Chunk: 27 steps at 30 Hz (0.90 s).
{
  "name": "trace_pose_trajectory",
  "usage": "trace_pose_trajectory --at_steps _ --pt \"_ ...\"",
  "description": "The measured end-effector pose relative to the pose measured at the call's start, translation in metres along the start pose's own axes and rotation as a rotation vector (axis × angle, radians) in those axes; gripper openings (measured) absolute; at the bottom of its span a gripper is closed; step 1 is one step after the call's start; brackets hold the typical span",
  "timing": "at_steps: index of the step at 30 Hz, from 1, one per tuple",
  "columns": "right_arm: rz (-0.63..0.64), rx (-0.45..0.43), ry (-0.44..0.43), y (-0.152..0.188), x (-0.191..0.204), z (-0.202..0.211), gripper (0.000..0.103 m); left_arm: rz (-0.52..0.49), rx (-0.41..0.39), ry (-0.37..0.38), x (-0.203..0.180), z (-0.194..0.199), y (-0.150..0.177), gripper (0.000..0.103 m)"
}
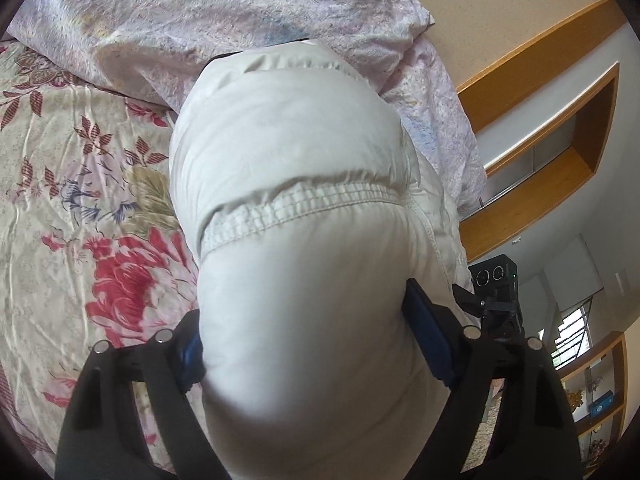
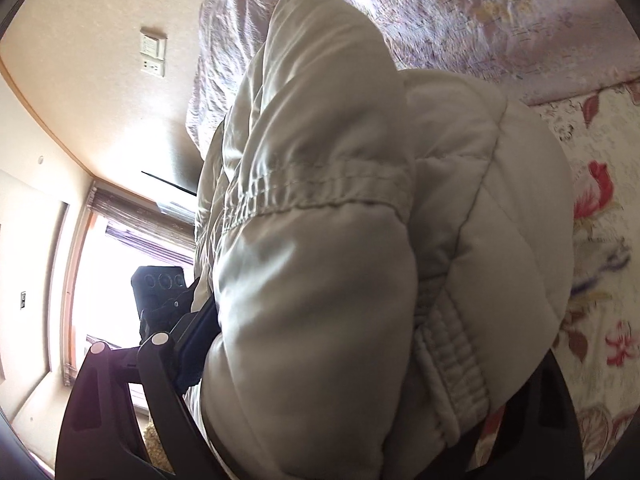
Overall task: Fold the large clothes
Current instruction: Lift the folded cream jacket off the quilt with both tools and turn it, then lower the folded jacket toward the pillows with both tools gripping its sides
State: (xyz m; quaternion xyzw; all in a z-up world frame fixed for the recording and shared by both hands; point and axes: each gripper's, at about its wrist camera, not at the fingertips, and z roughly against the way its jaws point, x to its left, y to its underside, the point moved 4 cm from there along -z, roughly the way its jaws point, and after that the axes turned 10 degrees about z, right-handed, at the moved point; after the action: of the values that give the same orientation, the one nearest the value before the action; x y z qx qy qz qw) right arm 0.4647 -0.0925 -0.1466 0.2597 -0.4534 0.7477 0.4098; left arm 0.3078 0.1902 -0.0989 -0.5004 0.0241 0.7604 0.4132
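Observation:
A puffy off-white padded jacket [image 1: 288, 152] fills both views, bundled up above the floral bed. In the left wrist view my left gripper [image 1: 304, 344] is shut on a thick fold of it; both blue pads press into the cloth, and an elastic seam [image 1: 296, 208] crosses the bundle. In the right wrist view my right gripper [image 2: 360, 364] is shut on the jacket [image 2: 320, 240] too; only the left blue pad [image 2: 196, 344] shows, and the right finger is hidden behind an elastic cuff [image 2: 452, 360].
A floral bedsheet [image 1: 72, 200] lies below, also in the right wrist view [image 2: 600, 208]. A crumpled pale lilac quilt [image 1: 200, 20] lies behind the jacket. A black camera on a stand [image 1: 496, 280] is beside the bed. Wooden wall shelves [image 1: 560, 140] and a bright window [image 2: 112, 256] are beyond.

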Motion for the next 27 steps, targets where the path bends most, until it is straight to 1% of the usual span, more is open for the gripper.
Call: trace_pose_trajectory --at_steps 2,4,5,9,10,12,13,14,15,16,17,18,19,20,21,22,24,27 --pt "-0.019 -0.001 0.035 -0.001 -0.009 -0.006 0.09 -0.013 -0.01 -0.025 0.005 -0.006 -0.006 0.084" --pt "-0.049 0.012 0.087 0.002 -0.014 -0.016 0.096 -0.015 -0.014 -0.053 0.011 -0.015 -0.011 0.086" --pt "-0.06 0.018 0.112 0.005 -0.016 -0.018 0.102 -0.012 -0.013 -0.061 0.014 -0.017 -0.013 0.09" --pt "-0.046 0.002 0.206 0.012 -0.008 -0.009 0.102 -0.054 -0.017 -0.106 0.009 -0.017 -0.013 0.093" --pt "-0.047 -0.013 0.238 0.015 -0.005 0.0 0.102 -0.063 -0.018 -0.122 0.008 -0.014 -0.014 0.093" --pt "-0.038 -0.057 0.315 0.021 0.003 0.028 0.102 -0.087 -0.043 -0.163 0.004 -0.003 -0.014 0.094" --pt "-0.02 -0.091 0.367 0.023 0.007 0.041 0.102 -0.118 -0.077 -0.2 -0.001 0.004 -0.016 0.094" --pt "0.009 -0.132 0.438 0.025 0.013 0.055 0.102 -0.157 -0.114 -0.243 -0.006 0.011 -0.018 0.094" --pt "0.061 -0.187 0.531 0.025 0.024 0.071 0.102 -0.201 -0.156 -0.292 -0.012 0.018 -0.019 0.094" --pt "0.107 -0.236 0.585 0.025 0.034 0.081 0.102 -0.249 -0.205 -0.351 -0.02 0.025 -0.02 0.094" --pt "0.157 -0.286 0.616 0.025 0.048 0.087 0.102 -0.289 -0.244 -0.4 -0.028 0.03 -0.02 0.096" --pt "0.207 -0.319 0.625 0.025 0.063 0.087 0.099 -0.324 -0.273 -0.428 -0.037 0.032 -0.02 0.097" --pt "0.259 -0.33 0.631 0.026 0.076 0.083 0.097 -0.351 -0.287 -0.44 -0.044 0.033 -0.019 0.098" --pt "0.308 -0.327 0.649 0.016 0.083 0.075 0.092 -0.372 -0.293 -0.45 -0.052 0.031 -0.017 0.099" --pt "0.385 -0.313 0.687 0.017 0.097 0.06 0.086 -0.39 -0.293 -0.462 -0.059 0.026 -0.016 0.099" --pt "0.437 -0.304 0.714 0.017 0.104 0.046 0.083 -0.407 -0.29 -0.477 -0.066 0.019 -0.015 0.1" --pt "0.535 -0.281 0.757 0.015 0.117 0.024 0.067 -0.443 -0.28 -0.508 -0.074 0.006 -0.013 0.1" --pt "0.553 -0.276 0.769 0.006 0.113 0.012 0.058 -0.483 -0.244 -0.586 -0.071 -0.016 -0.01 0.1"
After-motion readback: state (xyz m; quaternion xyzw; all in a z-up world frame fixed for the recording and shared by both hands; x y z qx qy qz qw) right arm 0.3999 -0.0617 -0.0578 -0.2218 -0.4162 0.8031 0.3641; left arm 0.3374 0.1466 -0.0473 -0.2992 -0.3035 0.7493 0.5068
